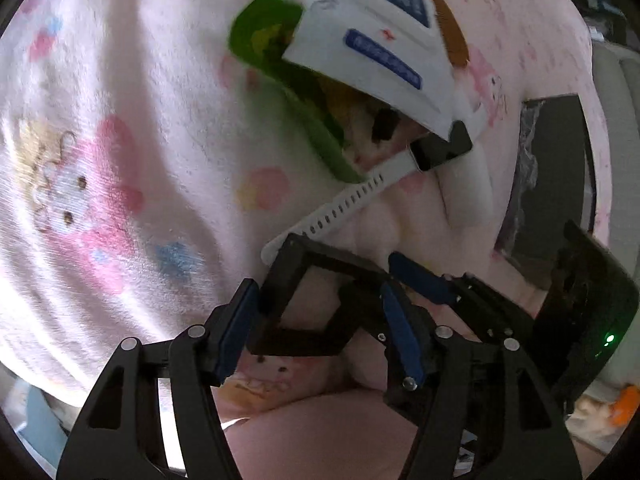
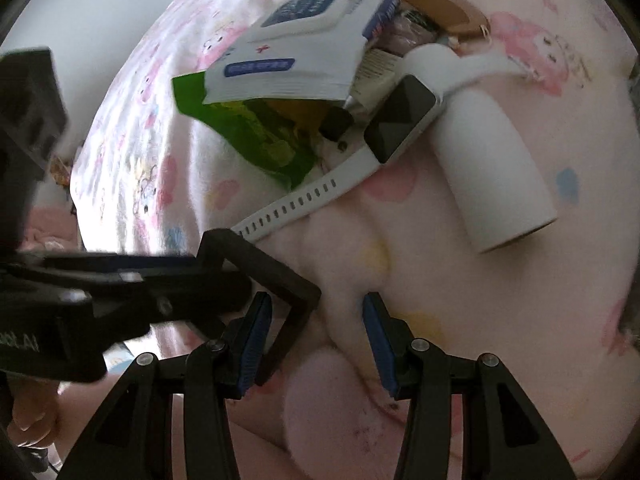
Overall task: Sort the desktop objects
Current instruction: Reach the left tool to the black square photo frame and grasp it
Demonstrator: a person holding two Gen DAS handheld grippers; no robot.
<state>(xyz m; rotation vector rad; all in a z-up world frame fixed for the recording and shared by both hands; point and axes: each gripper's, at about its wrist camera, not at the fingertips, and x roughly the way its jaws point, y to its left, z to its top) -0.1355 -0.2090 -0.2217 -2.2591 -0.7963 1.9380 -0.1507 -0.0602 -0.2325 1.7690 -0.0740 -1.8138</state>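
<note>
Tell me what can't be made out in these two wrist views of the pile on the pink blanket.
- White packet: blue label print, left wrist view, motion-blurred and too small.
- Green packet: its top, right wrist view, hidden under the white packet.
- Brown round thing: what it is, right wrist view, mostly covered by the pile.
- Watch strap: its tip, left wrist view, behind the black frame.
- Small dark item: too small to identify.

Left of the smartwatch (image 2: 394, 120) the pink blanket (image 2: 460, 280) lies bare. Behind the smartwatch, piled packets (image 2: 292, 68) block passage. A white tube (image 2: 492, 168) lies just right of it.
</note>
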